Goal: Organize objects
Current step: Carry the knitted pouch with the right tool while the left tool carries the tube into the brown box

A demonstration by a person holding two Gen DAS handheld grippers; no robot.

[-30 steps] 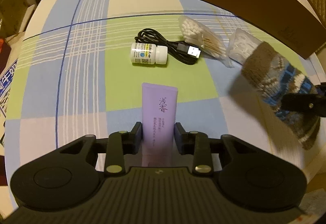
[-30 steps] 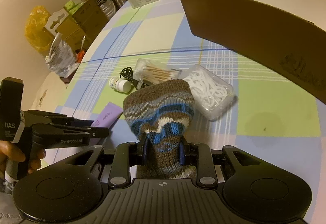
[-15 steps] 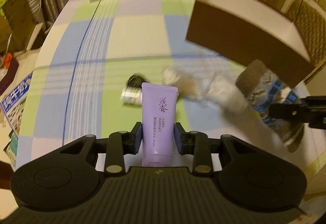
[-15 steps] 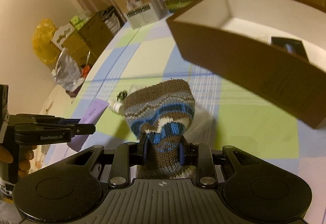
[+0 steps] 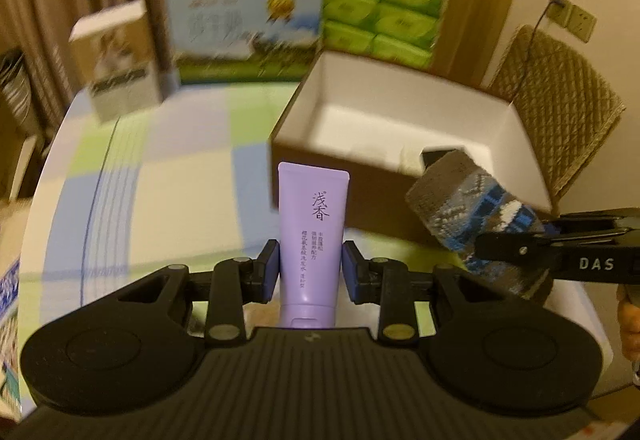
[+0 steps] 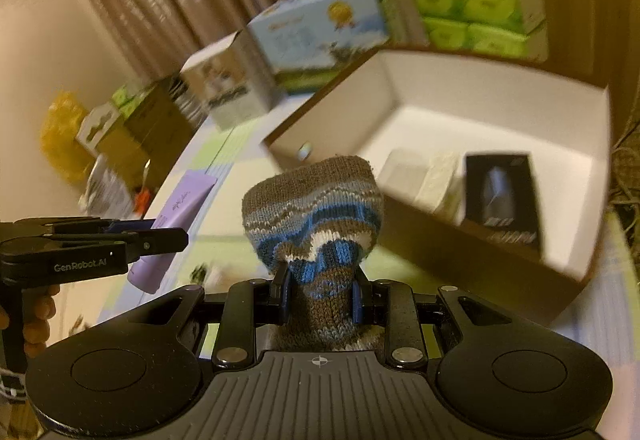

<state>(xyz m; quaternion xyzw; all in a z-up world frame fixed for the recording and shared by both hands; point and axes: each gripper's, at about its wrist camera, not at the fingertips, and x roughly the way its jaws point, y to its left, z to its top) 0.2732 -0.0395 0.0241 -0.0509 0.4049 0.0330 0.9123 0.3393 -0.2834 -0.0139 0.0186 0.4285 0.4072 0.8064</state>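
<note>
Both grippers are loaded and in the air: left gripper (image 5: 310, 272) is clamped on the purple tube (image 5: 311, 236), right gripper (image 6: 320, 294) pinches the knit sock (image 6: 316, 208). Neither's in the brown box (image 6: 472, 264) yet, which sits toward the table's far edge holding a black carton (image 6: 502, 196) and white packets. Its near wall's in the way; cartons (image 5: 244, 36) stand behind.

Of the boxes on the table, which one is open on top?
The big brown box with the white inside, nearest both grippers. Its top is open and things lie in it. The blue-and-green carton and the smaller white box behind it are shut.
</note>
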